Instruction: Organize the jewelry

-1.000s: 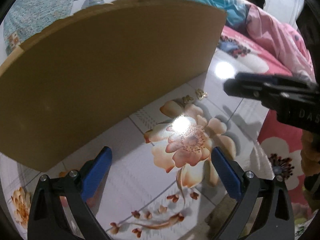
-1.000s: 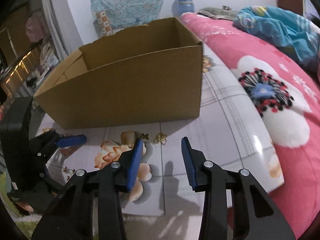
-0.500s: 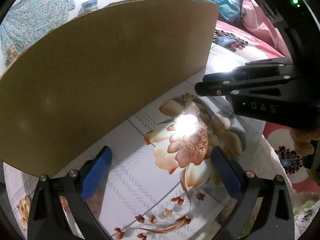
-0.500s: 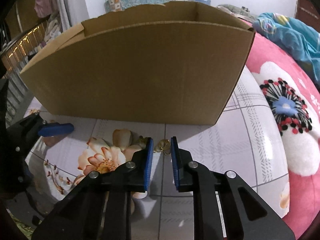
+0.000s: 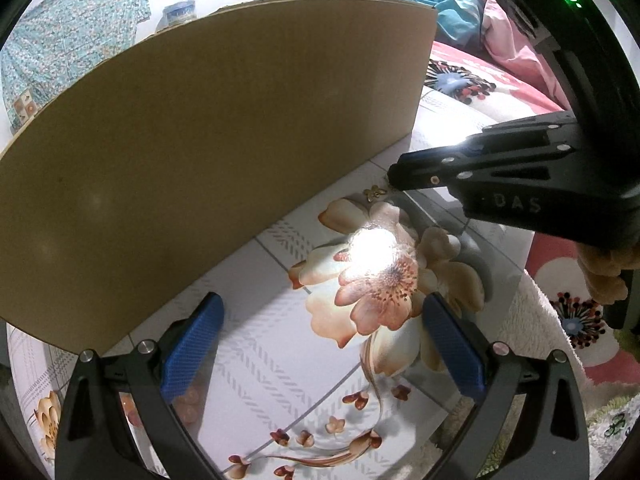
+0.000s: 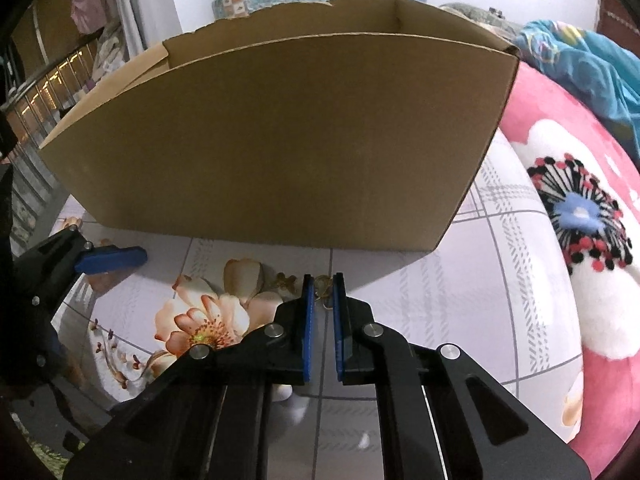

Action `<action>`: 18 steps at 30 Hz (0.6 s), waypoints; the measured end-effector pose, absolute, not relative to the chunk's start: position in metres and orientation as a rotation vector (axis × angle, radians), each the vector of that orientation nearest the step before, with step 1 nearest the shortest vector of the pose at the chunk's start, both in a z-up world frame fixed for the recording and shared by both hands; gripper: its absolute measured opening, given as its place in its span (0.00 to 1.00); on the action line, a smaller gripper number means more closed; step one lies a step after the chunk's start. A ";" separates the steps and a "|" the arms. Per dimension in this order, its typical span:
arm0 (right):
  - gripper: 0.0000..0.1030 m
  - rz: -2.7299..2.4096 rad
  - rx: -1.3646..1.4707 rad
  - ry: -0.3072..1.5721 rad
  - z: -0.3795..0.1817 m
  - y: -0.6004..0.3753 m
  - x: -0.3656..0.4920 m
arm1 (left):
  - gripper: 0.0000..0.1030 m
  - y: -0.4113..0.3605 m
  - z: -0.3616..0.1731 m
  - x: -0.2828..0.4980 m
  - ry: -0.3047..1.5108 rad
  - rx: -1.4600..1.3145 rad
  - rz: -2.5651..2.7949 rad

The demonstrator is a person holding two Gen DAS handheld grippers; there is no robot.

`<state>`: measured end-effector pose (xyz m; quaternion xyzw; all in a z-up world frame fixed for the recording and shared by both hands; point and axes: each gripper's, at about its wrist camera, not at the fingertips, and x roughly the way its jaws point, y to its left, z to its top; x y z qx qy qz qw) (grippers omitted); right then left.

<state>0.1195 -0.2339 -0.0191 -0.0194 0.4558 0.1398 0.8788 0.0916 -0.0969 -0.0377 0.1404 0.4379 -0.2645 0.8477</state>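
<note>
Right gripper (image 6: 321, 284) is pinching a small gold earring (image 6: 321, 285) between its narrowed blue pads, just in front of the cardboard box (image 6: 276, 140). A second gold earring (image 6: 285, 280) is lying left of it. Left gripper (image 5: 320, 344) is hovering wide and empty.

The right gripper (image 6: 321, 280) points down at a floral tabletop (image 6: 512, 280), its blue pads closed on a small gold trinket (image 6: 320, 285) just in front of a cardboard box (image 6: 276, 144). A second gold trinket (image 6: 285, 280) lies just left of the pads, on the printed flower. The left gripper (image 6: 110, 258) reaches in from the left edge, and a pink flowered blanket (image 6: 580, 216) fills the right.
</note>
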 end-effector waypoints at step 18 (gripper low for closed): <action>0.00 0.297 0.019 0.948 -0.017 -0.238 0.121 | 0.95 -0.093 -0.037 0.090 0.914 0.291 -0.558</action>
